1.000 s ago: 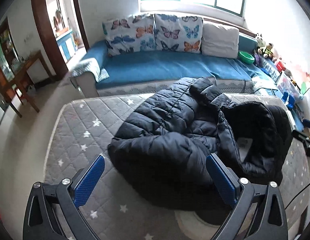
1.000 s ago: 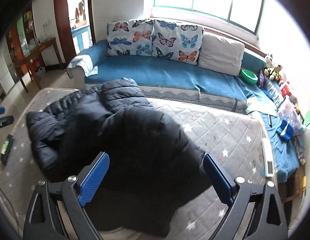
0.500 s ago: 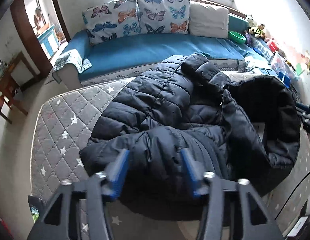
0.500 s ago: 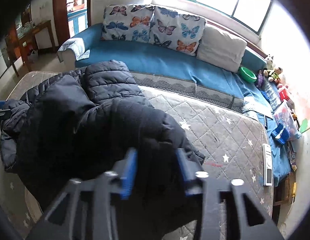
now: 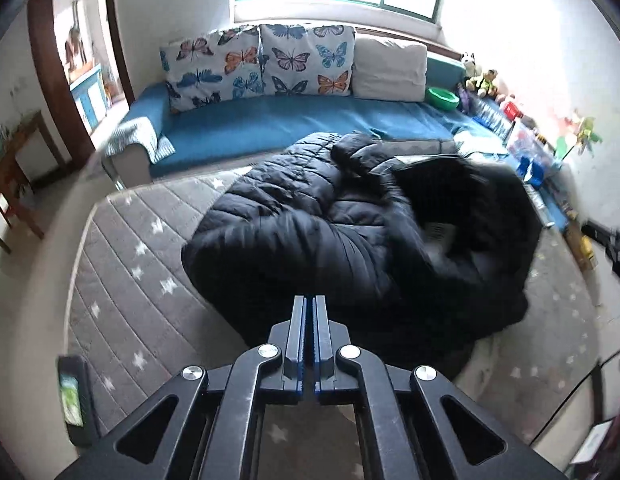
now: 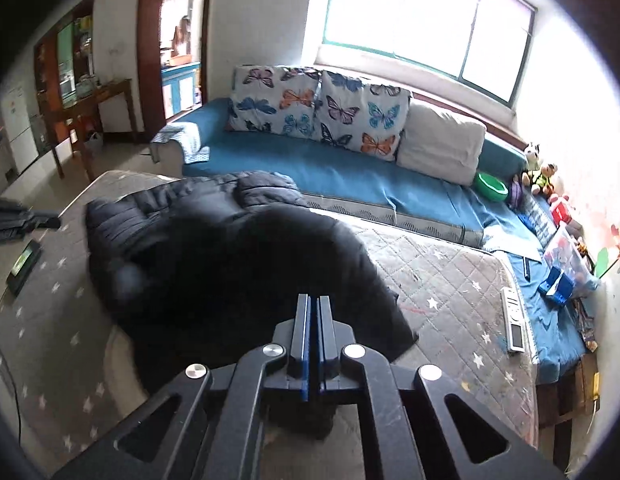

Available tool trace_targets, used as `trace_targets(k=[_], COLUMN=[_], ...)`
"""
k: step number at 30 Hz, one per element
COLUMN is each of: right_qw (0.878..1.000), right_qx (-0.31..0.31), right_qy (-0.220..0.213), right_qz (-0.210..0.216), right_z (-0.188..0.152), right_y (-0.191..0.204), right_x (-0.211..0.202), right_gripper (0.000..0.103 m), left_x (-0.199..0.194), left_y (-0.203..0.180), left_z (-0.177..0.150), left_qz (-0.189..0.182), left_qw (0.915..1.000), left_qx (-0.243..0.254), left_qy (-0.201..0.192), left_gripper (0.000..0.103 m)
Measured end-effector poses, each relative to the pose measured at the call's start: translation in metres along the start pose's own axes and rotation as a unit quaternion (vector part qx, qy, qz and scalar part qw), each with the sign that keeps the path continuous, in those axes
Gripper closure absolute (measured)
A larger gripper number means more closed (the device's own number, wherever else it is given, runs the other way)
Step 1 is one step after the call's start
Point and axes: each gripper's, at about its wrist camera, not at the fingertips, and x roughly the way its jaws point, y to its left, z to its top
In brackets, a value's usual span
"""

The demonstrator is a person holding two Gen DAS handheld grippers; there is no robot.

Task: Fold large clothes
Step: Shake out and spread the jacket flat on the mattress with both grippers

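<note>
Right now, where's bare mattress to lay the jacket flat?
Free: quilted mattress right of the jacket, up to the remote; also the strip left of the jacket, toward the phone. Crowded: sofa's toy end.

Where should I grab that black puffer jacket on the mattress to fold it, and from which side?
Pinch the near hem of the black puffer jacket, coming from the near edge of the mattress. The body is puffy and bunched; the hem lies flattest and closest.
</note>
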Motion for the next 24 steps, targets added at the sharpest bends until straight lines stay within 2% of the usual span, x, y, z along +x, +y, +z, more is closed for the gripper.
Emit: trace_targets(k=[1,2,3,4,5,6,8,9,10,18,24], right_qw=[1.000,1.000,1.000,1.000,1.000,1.000,0.999,0.999,0.999,0.997,0.995], right_qx=[0.000,0.000,0.000,0.001,0.002,0.005,0.006,0.007,0.009,0.030,0.022], right_qy=[-0.005,-0.007,-0.003,0.001,0.008,0.016,0.031,0.037,0.041,0.067,0.085], right_qz=[0.002,0.004,0.009,0.013,0.020,0.021,0.025,0.029,0.029,0.036,0.044], right_z=[0.000,0.000,0.000,0.001,0.003,0.005,0.005,0.006,0.009,0.024,0.029], right_y=[0.001,0.001,0.000,0.000,-0.002,-0.003,-0.007,-0.009,-0.013,-0.048,-0.058], right_x=[-0.004,-0.006,-0.007,-0.006,-0.001,0.004,0.015,0.022,0.032,0.099,0.139], right_gripper=[0.098,0.098,0.098,0.098,0.098,0.093,0.072,0.051,0.037,0.034,0.034], left_x=[-0.003,-0.004,-0.002,0.001,0.005,0.010,0.024,0.031,0.043,0.095,0.134], left_y=[0.001,0.002,0.004,0.006,0.007,0.008,0.010,0.014,0.016,0.035,0.042], left_z=[-0.001,-0.001,0.000,0.000,0.002,0.003,0.011,0.014,0.022,0.066,0.088], left_qz=[-0.005,-0.009,-0.013,-0.022,-0.026,-0.024,-0.021,-0.031,-0.037,-0.061,-0.045], left_qw=[0.9999,0.9996,0.9991,0.9981,0.9975,0.9967,0.9952,0.9932,0.9913,0.9740,0.9680], left_qx=[-0.009,-0.022,-0.036,-0.052,-0.061,-0.072,-0.087,-0.103,-0.115,-0.199,-0.213], left_qy=[0.004,0.012,0.019,0.024,0.026,0.030,0.039,0.046,0.052,0.089,0.124], left_gripper=[0.096,0.083,0.062,0.052,0.036,0.032,0.031,0.031,0.030,0.029,0.029])
